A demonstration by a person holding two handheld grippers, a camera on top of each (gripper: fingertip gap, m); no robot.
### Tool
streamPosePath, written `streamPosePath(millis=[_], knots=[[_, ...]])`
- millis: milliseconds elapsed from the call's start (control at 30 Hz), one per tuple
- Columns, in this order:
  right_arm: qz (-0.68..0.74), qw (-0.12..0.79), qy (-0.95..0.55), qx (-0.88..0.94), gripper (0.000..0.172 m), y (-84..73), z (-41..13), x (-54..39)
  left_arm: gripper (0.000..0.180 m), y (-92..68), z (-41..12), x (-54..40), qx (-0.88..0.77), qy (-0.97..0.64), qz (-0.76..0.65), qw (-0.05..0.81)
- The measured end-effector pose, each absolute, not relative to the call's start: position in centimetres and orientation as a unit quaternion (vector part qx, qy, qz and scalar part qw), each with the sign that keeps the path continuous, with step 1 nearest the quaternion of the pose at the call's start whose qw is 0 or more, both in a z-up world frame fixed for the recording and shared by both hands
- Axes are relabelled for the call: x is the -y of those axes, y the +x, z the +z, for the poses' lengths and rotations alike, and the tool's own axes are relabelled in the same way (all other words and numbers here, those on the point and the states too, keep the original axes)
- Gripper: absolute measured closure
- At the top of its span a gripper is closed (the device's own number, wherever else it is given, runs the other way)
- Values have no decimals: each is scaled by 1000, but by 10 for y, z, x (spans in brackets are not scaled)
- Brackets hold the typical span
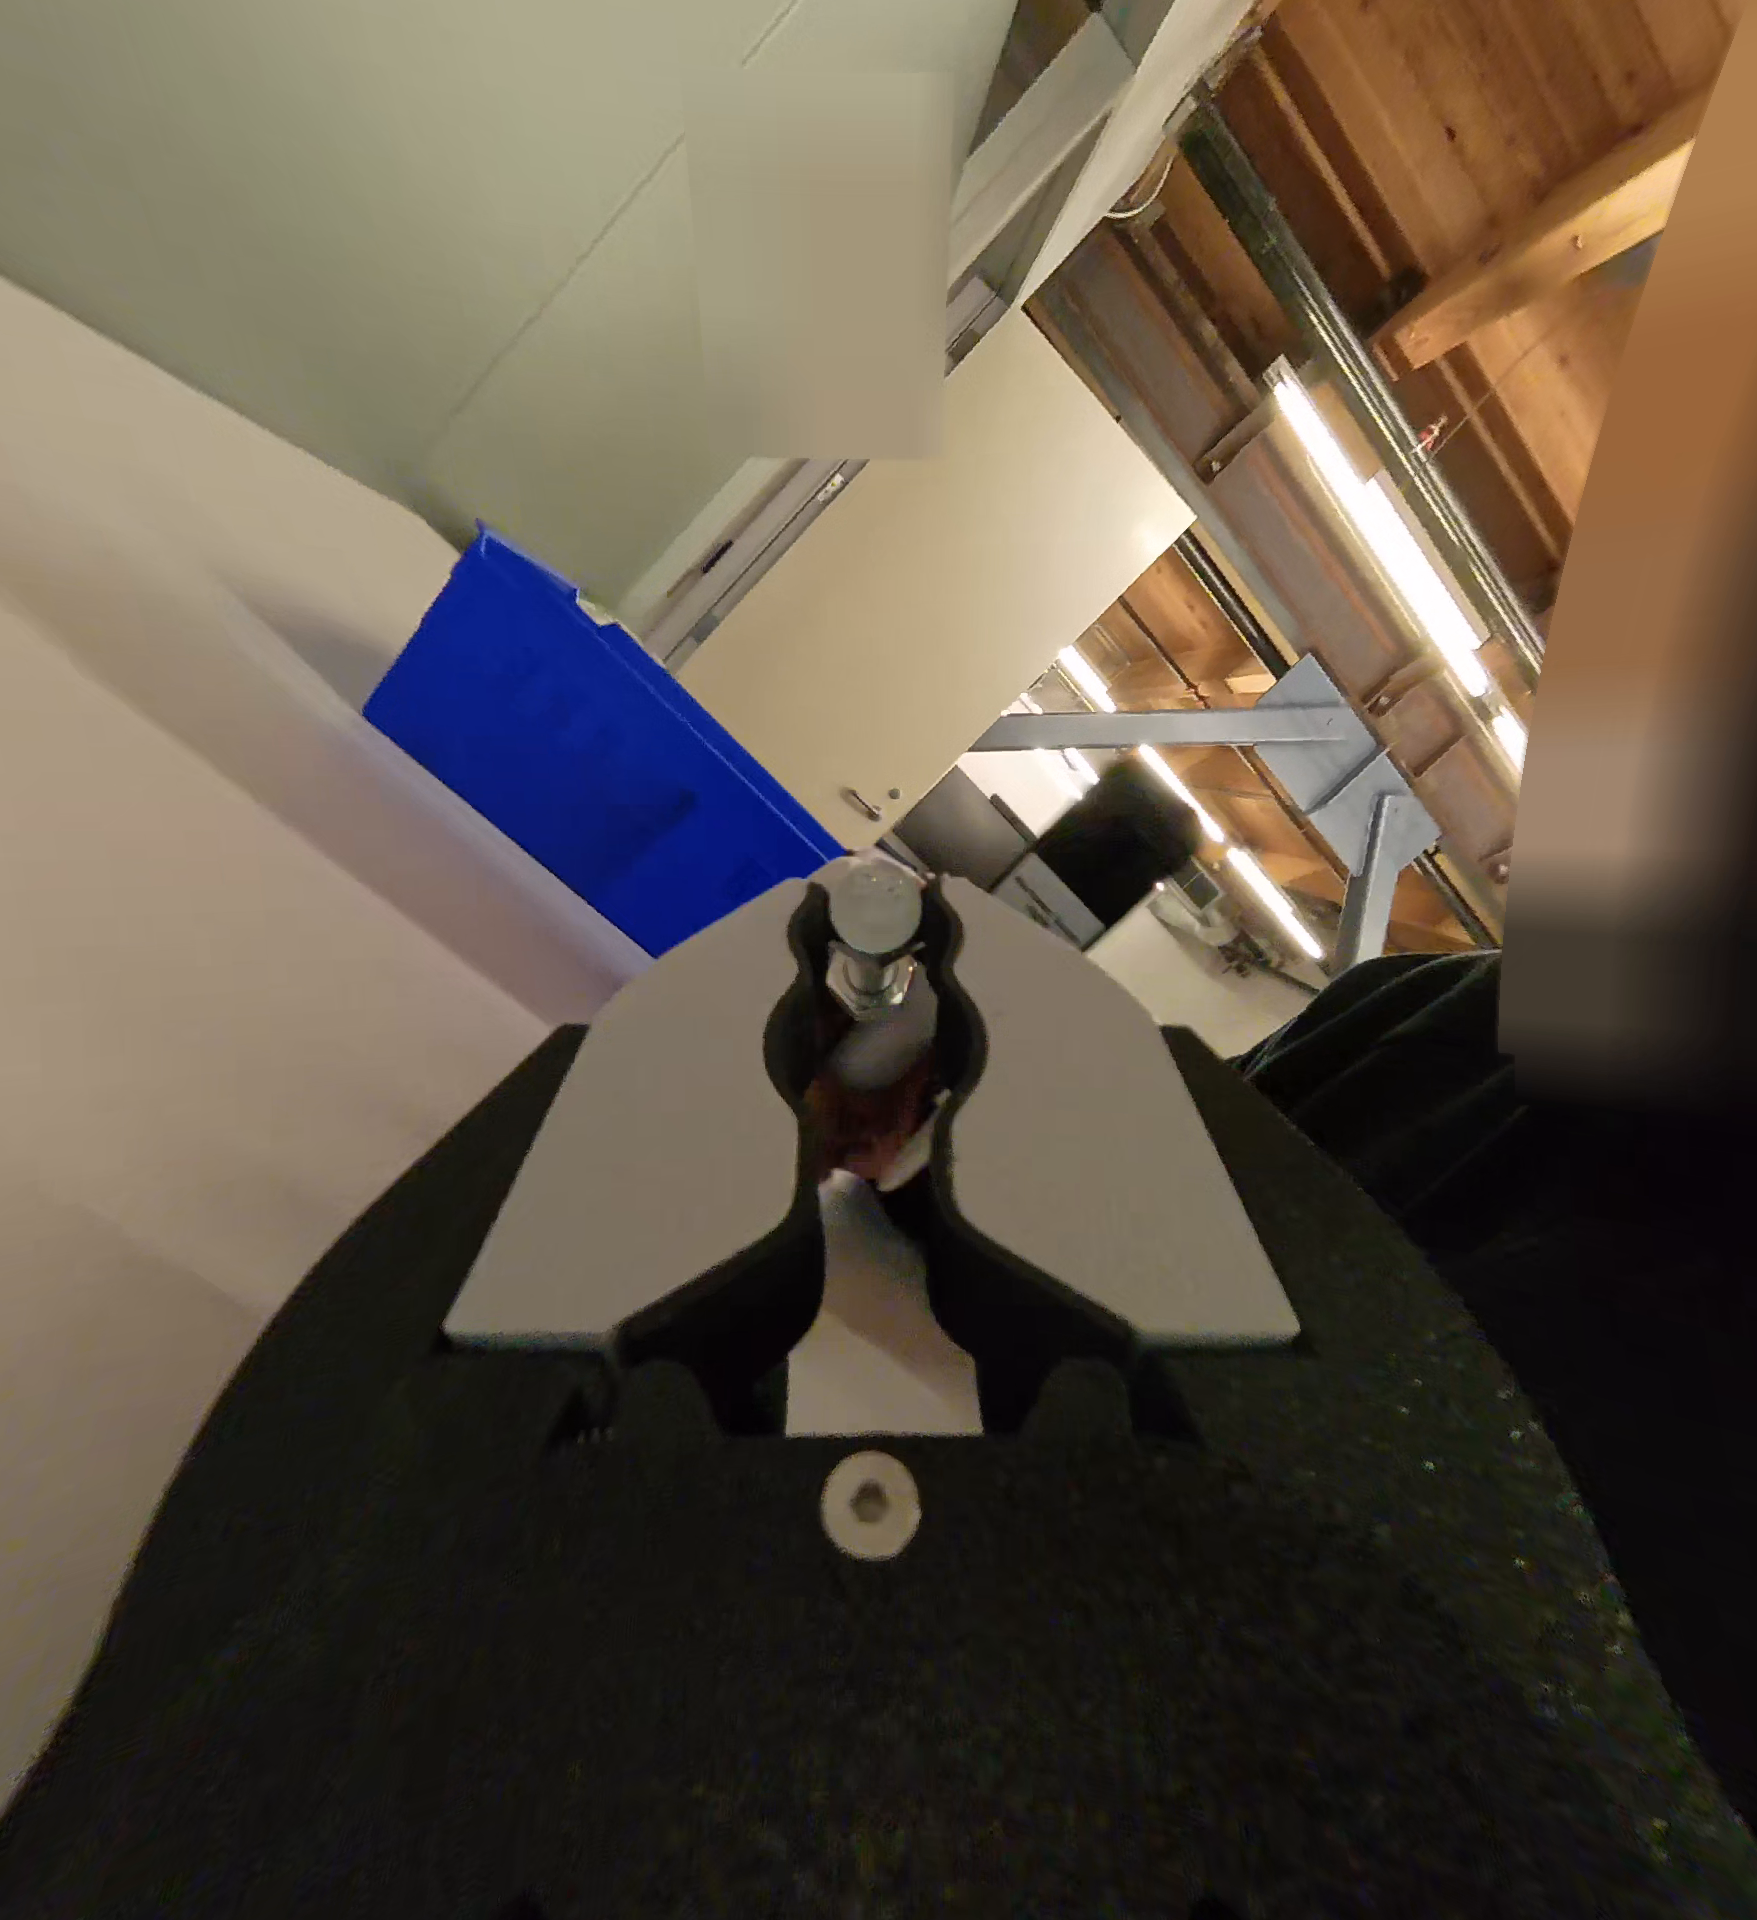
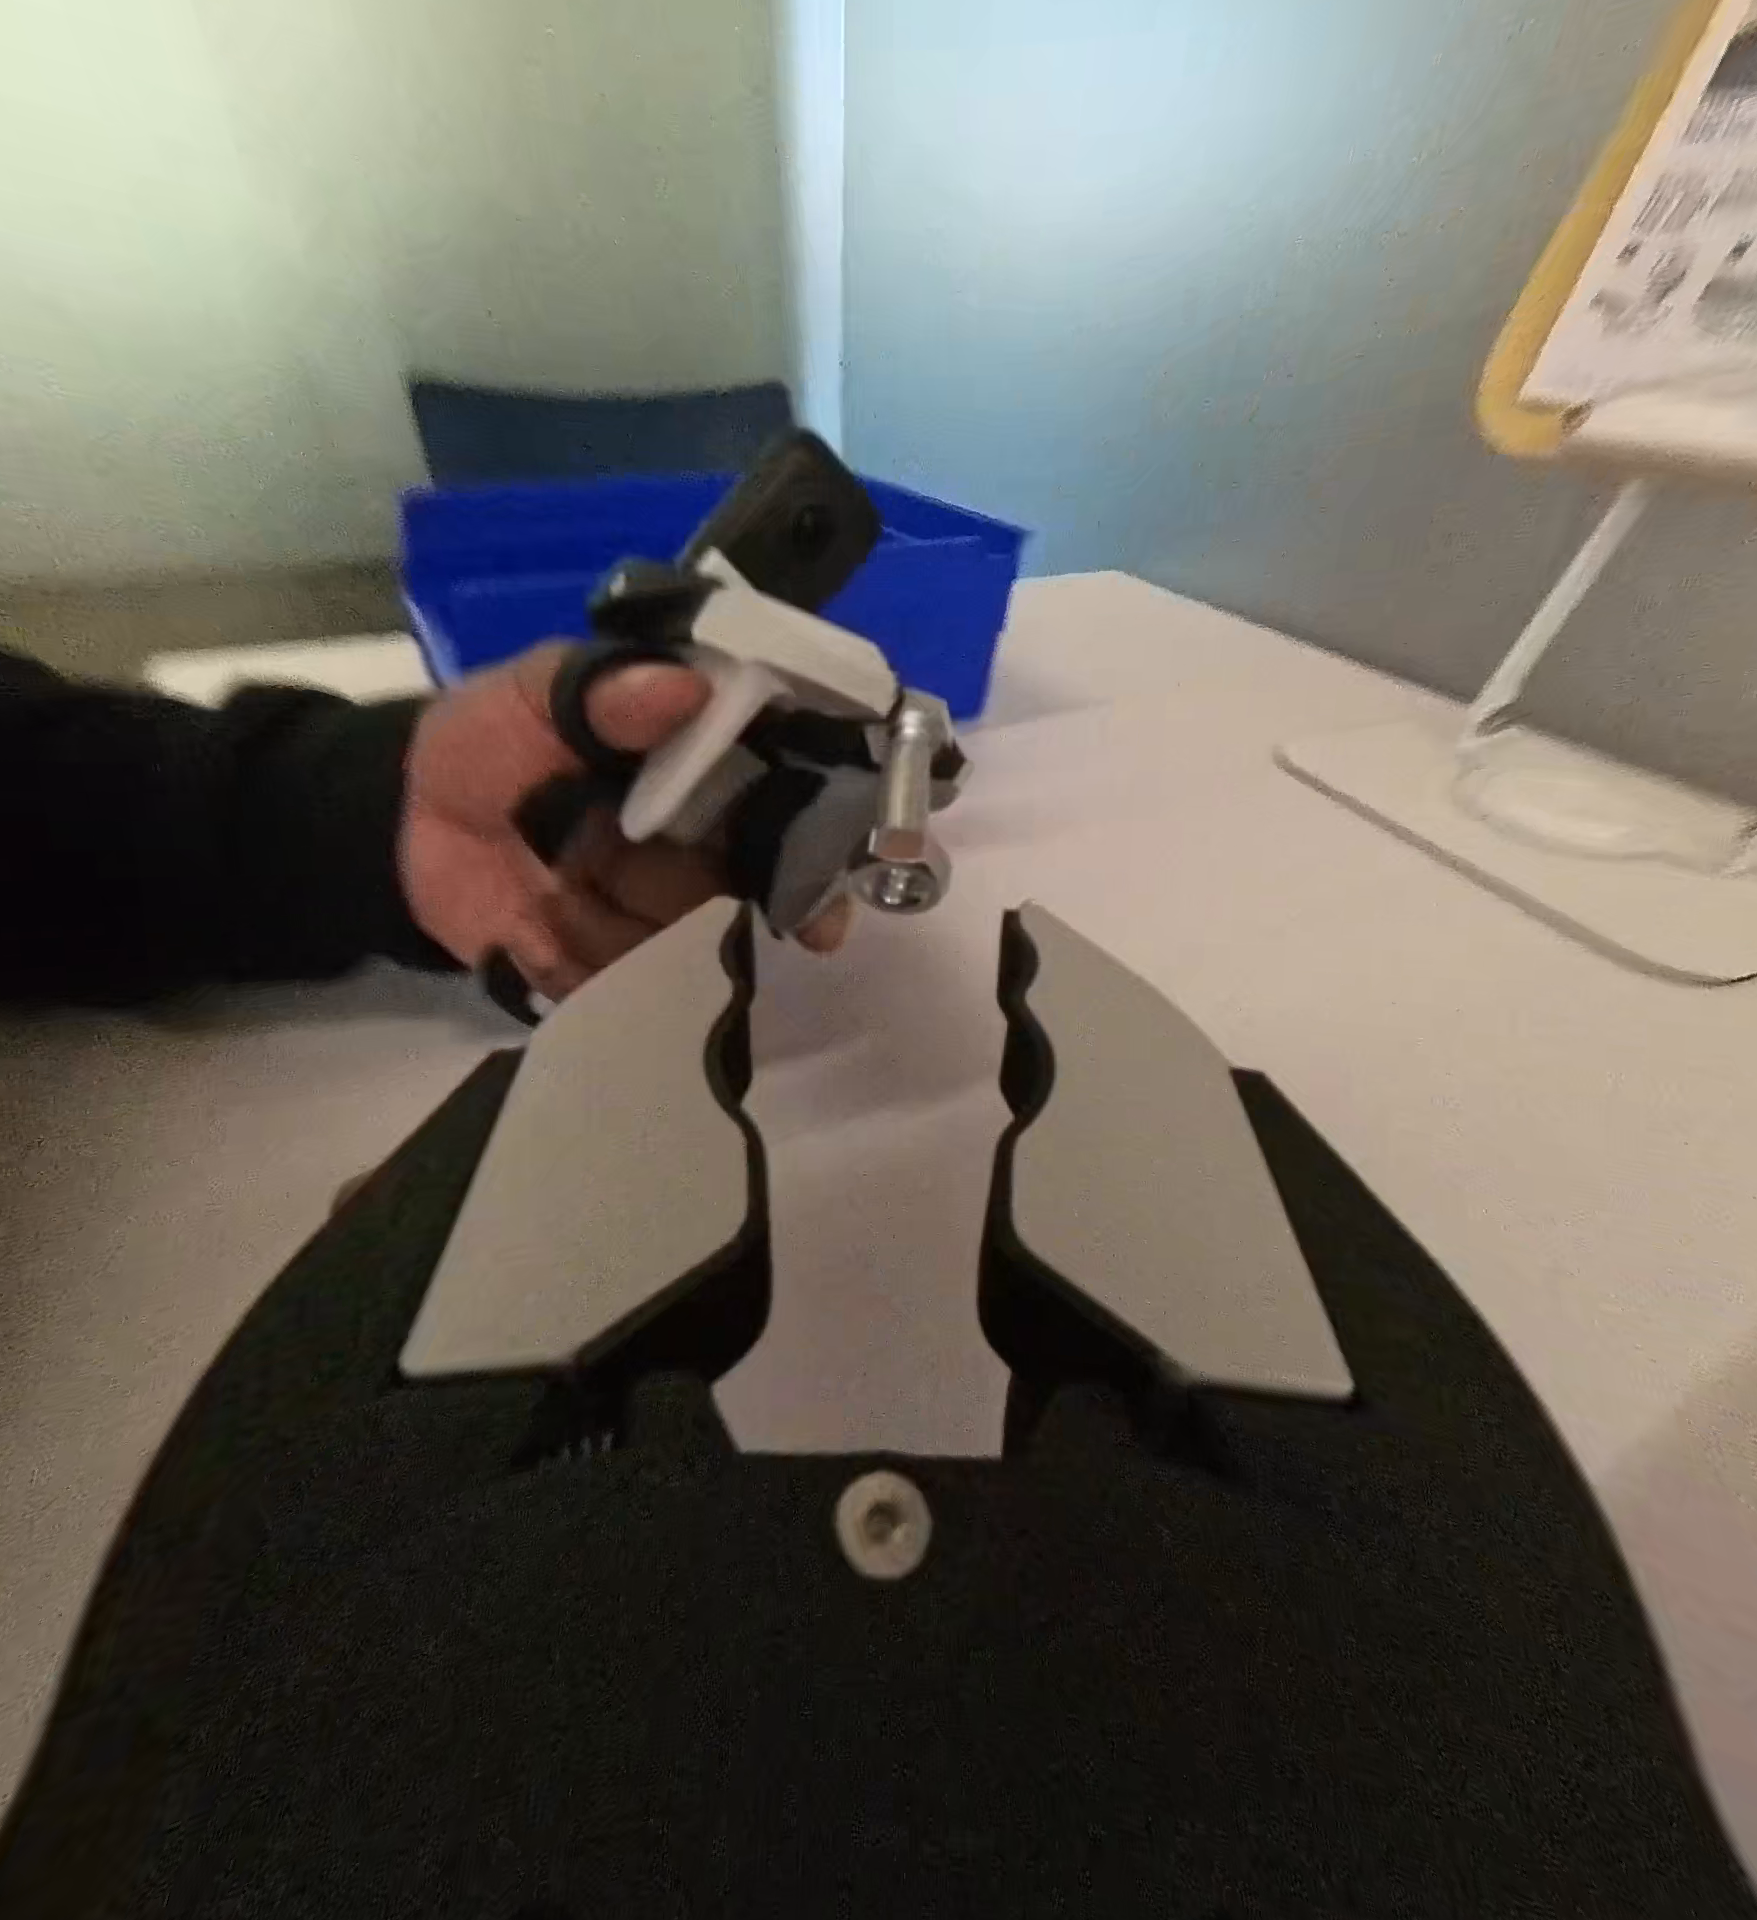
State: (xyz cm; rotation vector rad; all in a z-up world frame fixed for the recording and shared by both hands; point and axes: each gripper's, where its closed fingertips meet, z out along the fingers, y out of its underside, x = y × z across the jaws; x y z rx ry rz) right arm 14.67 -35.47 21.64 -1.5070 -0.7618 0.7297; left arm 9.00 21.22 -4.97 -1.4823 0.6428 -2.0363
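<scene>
Left wrist view shows the left tongs (image 1: 875,940) clamped on a silver bolt (image 1: 875,914) with a nut, mid-frame, near a blue bin (image 1: 583,748). Right tongs (image 2: 876,930) stand apart, bare, over the white bench (image 2: 1217,935)

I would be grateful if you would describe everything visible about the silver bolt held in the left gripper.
The bolt is bright, shiny metal with a rounded head, a straight shank and a hex nut threaded near its far end, with a wider flange or washer by the tip. The left gripper is clamped on it just below the head, in the notch of its dark pads. It hangs tilted, nut end down, above the white table, touching nothing else, just ahead of the open right gripper.
</scene>
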Motion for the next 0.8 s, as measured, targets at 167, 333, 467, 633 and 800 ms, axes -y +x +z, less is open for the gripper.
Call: streamPosePath(millis=[167,333,467,633,800], knots=[[419,562,-665,257,130,145,218,353,164,94,-46,-204,-256,-535,-757,274],[277,614,-660,332,154,150,211,350,164,100,-57,-201,-258,-564,-745,247],[11,674,-576,462,154,155,207,349,164,96,-61,-208,-207,-582,-761,198],[-69,681,-540,489,154,155,210,351,164,90,-62,-218,-192,-585,-760,207],[-88,717,-578,380,154,213,286,359,163,92,-69,-217,-228,-608,-726,228]])
